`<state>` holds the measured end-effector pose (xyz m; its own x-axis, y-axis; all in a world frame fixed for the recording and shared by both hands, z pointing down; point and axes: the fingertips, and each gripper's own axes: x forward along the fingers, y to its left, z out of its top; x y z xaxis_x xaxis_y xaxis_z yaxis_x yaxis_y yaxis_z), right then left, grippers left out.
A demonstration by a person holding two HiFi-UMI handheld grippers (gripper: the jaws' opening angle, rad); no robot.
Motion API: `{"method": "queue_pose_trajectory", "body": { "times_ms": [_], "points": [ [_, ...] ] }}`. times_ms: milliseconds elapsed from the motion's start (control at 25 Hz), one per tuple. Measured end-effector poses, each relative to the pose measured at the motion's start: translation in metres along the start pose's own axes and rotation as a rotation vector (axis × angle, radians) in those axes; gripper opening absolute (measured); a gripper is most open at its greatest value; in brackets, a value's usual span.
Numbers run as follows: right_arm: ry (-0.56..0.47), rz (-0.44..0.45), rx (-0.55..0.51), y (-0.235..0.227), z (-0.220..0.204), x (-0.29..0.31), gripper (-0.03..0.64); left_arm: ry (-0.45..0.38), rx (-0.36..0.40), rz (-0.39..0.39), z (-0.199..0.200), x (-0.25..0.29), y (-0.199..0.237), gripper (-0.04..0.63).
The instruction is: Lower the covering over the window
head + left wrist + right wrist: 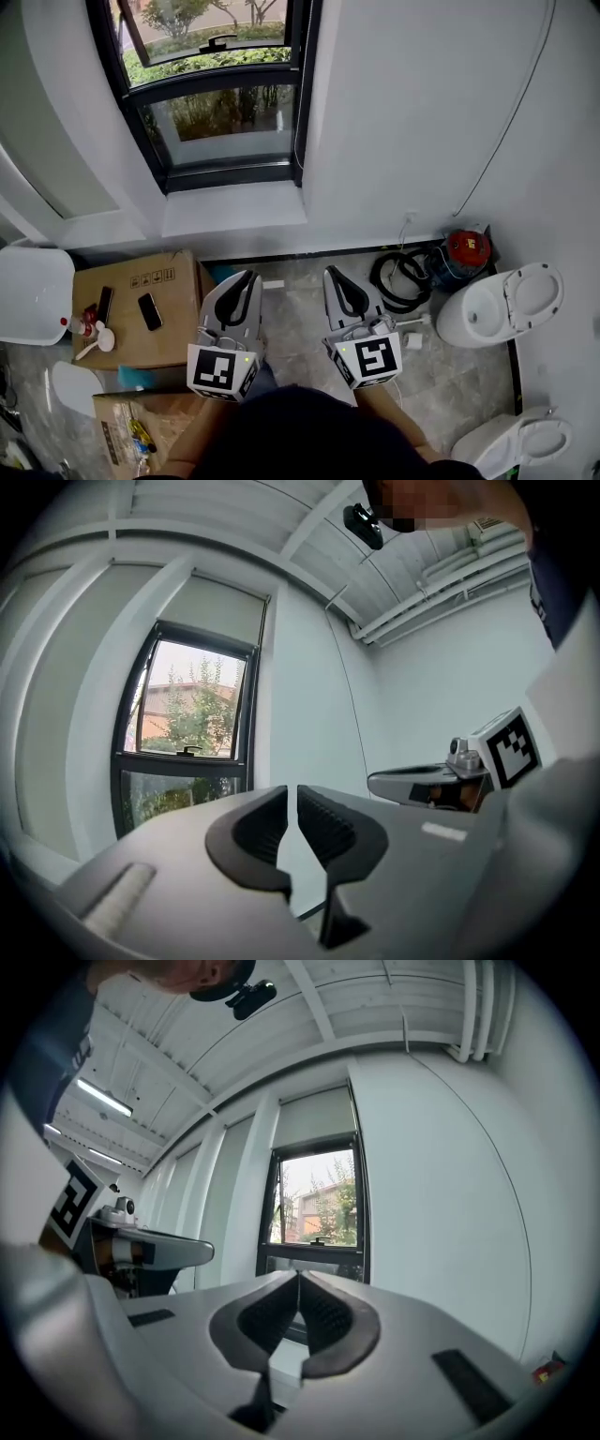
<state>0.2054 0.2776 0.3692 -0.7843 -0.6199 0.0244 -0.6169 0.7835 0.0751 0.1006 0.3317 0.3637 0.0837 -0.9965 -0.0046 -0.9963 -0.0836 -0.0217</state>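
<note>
I've got left tool [250, 276] & right tool [333, 273] side by side, window [211, 103] ahead, blind [319, 1119] at its top. Box [131, 323] w/ phone [149, 310] on it: floor [298, 323], left. Hose coil [401, 278] & toilet [497, 305]: right, by wall [412, 112].

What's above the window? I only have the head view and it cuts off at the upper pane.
Observer: A roller blind, pulled down only over the top of the window. The glass below it is uncovered.
Operator: Anything held on the left?
Observer: No. The left gripper view shows the left gripper shut, with nothing between its jaws.
Operator: And the right?
Observer: Its own view shows the right gripper shut too, jaws together and empty.
</note>
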Motion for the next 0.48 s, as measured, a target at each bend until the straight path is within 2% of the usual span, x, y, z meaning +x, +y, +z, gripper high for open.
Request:
{"method": "queue_pose_trajectory", "body": {
  "times_ms": [120,320,480],
  "points": [
    [0.015,-0.034,0.012,-0.005,0.007,0.046,0.014,-0.008,-0.004,-0.065,0.005,0.032,0.031,0.061],
    [-0.003,-0.079,-0.002,0.004,0.014,0.115,0.014,-0.036,-0.012,-0.133,0.01,0.073,0.094,0.063],
    [-0.048,-0.138,-0.007,0.007,0.012,0.148,0.014,-0.048,-0.018,-0.211,0.008,0.097,0.125,0.063]
  ]
}}
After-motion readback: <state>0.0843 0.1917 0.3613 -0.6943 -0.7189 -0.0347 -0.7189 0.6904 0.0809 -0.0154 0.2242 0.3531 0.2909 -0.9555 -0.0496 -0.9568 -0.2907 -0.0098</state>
